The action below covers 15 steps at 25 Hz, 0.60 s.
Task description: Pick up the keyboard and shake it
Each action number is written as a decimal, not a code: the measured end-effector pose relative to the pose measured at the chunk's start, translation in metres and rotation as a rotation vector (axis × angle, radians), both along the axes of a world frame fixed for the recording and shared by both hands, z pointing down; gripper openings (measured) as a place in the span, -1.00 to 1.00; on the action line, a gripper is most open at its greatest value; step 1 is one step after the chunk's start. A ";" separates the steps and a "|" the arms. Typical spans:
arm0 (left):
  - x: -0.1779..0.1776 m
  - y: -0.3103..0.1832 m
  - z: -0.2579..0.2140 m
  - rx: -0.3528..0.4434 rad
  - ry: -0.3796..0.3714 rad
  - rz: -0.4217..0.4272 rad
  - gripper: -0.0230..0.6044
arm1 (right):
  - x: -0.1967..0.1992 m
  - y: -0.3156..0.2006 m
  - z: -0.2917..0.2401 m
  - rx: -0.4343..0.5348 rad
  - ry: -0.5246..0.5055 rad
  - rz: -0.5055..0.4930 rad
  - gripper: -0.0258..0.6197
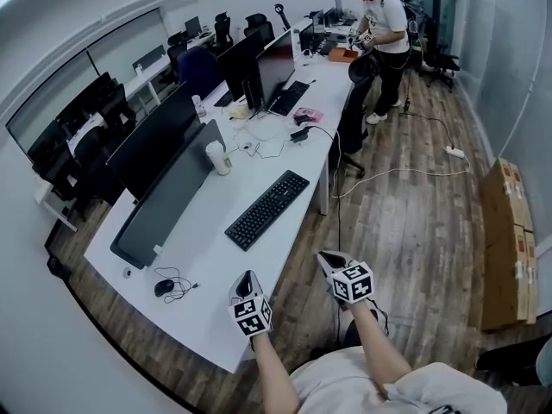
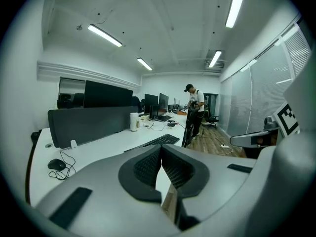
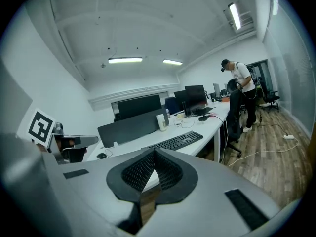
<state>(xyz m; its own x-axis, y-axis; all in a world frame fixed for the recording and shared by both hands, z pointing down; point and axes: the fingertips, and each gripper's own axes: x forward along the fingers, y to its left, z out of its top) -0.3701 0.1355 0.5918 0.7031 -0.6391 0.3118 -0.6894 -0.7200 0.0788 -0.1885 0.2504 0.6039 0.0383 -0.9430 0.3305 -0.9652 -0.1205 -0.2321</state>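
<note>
Both claws are closed and empty: left claw [image 1: 246,278] and right claw [image 1: 329,258] hover at the counter's [image 1: 200,313] near corner. The keyboard [image 1: 267,209] lies flat beside the counter's right edge, well ahead. Open both first, then grip its two short ends evenly.

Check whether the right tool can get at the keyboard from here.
Probably yes. The keyboard lies uncovered near the edge of the desk, and nothing stands between it and the right tool, which is shut and held beside the desk. It would need to open first.
</note>
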 end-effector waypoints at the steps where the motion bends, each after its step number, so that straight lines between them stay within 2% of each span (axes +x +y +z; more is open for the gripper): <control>1: 0.002 -0.004 0.001 -0.003 0.000 -0.005 -0.88 | 0.001 -0.001 0.001 -0.004 0.006 -0.006 -0.80; 3: 0.006 -0.015 0.000 0.013 0.009 -0.021 -0.88 | 0.008 -0.005 0.003 -0.010 0.011 -0.008 -0.80; 6: 0.015 -0.029 -0.010 0.049 0.039 -0.022 -0.88 | 0.017 -0.016 0.004 -0.005 -0.059 -0.012 -0.79; 10: 0.029 -0.044 -0.012 0.048 0.052 -0.008 -0.88 | 0.027 -0.040 0.007 -0.013 -0.081 -0.036 -0.79; 12: 0.032 -0.059 -0.012 0.050 0.042 -0.026 -0.88 | 0.032 -0.059 0.008 -0.019 -0.085 -0.063 -0.79; 15: 0.031 -0.089 -0.014 0.051 0.033 -0.080 -0.88 | 0.035 -0.093 0.004 0.007 -0.147 -0.107 -0.79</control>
<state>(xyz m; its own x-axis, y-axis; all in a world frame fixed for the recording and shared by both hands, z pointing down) -0.3387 0.0467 0.5778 0.6587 -0.7079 0.2549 -0.7424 -0.6667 0.0668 -0.1539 0.1578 0.6077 -0.1104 -0.9413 0.3190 -0.9279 -0.0174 -0.3725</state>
